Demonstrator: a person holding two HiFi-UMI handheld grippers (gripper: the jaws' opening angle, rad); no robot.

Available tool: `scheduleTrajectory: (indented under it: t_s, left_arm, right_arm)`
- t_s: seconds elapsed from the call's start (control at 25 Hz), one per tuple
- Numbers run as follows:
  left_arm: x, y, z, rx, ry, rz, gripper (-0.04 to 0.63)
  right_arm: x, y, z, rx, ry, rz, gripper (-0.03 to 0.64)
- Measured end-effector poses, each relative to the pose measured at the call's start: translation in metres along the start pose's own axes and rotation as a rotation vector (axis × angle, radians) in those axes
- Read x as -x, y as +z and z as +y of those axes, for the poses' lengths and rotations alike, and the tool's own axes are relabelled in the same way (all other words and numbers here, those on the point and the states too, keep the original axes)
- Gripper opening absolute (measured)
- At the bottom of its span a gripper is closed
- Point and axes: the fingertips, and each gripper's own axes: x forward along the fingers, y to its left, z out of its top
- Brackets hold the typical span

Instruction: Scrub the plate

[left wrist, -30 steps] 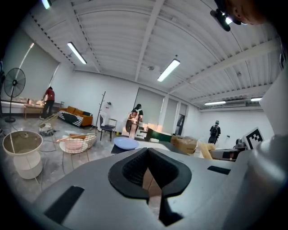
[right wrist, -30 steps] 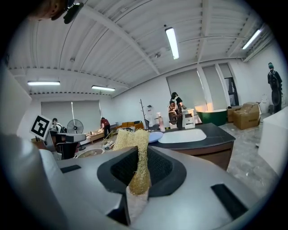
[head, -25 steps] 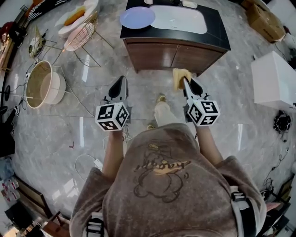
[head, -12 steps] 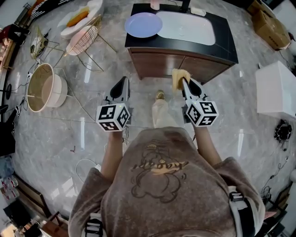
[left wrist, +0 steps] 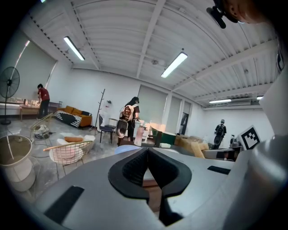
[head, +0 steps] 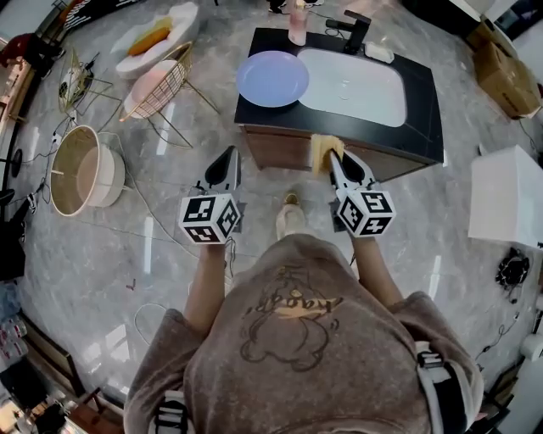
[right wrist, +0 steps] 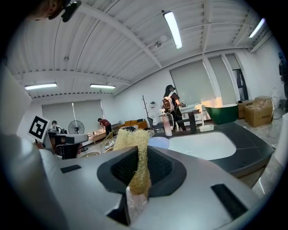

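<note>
Head view: the plate (head: 271, 78), round and pale lilac, is seen lying flat on the left end of the black counter (head: 424, 127), just beside the white sink basin (head: 356, 85). It is touched by neither tool. A faucet (head: 356, 32) and a pink soap bottle (head: 297, 24) are set at the far edge of the counter.

The plate is judged to be rigid, smooth-glazed and moderately light. It is expected to become slippery once wetted, and chipping is to be assumed if it is knocked against the basin or dropped. Its raised rim is the only part offering purchase. A hold should be taken there, on the near edge, with one pad above and one below, so that the face is left free for scrubbing.

A loofah scrubber (head: 324, 151), yellow and fibrous, is clamped upright between the jaws of the right gripper (head: 338, 163). It is judged to be light, springy and compressible, so firm pressure can be applied without scratching.

The left gripper (head: 227, 161) is held with its jaws fully together and nothing between them. They must be opened before the rim can be taken. Both tools are held short of the counter, near its wooden front.
</note>
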Motion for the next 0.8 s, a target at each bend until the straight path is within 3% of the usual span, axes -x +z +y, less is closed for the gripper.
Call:
scheduleTrajectory:
  t_s: [0.48, 0.8]
  left_arm:
    - [-0.124, 0.056, 0.032, -0.012, 0.047, -0.006, 0.018]
    - [-0.163, 0.065, 0.054, -0.007, 0.072, -0.005, 0.018]
  right_arm:
    - [-0.111, 0.061, -0.073, -0.006, 0.04, 0.006, 0.051]
    - [-0.166, 0.077, -0.087, 0.012, 0.085, 0.019, 0.051]
